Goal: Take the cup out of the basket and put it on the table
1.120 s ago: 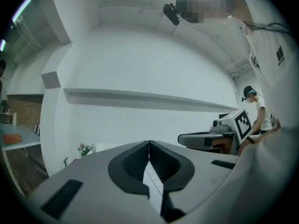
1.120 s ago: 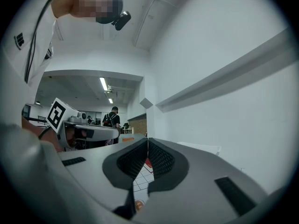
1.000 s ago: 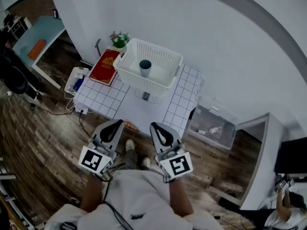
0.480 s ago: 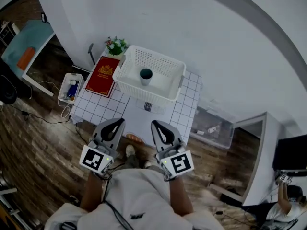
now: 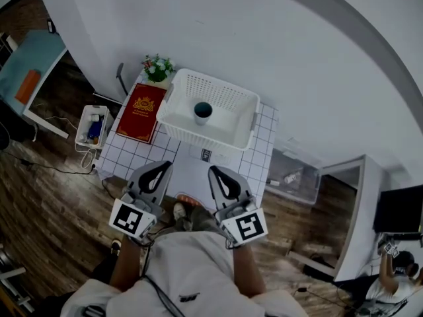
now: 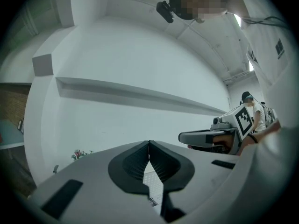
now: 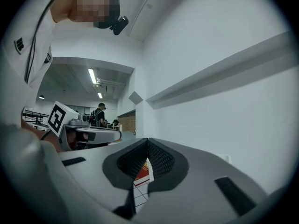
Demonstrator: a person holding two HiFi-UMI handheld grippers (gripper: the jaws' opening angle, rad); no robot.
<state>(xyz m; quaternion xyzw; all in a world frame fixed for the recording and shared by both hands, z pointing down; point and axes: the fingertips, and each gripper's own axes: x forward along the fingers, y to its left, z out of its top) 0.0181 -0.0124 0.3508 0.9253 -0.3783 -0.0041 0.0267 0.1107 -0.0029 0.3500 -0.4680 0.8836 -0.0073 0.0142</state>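
Left claw (image 5: 159, 169) and right claw (image 5: 216, 173) are each pressed together on nothing, short of the surface (image 5: 142, 147). I judge the approach is in hand. Ahead of both, the cup (image 5: 203, 111) stands upright, alone in the basket (image 5: 229, 91). Next, one claw must spread and reach over its rim.

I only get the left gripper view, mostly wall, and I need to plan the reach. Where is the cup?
Observer: The head view shows the cup upright inside the white basket on the tiled table.
Operator: Anything beside the basket?
Observer: A red book lies flat on the table at its left.
Operator: Is the other gripper free?
Observer: Yes; the right gripper view shows the right gripper with its jaws together and nothing between them.
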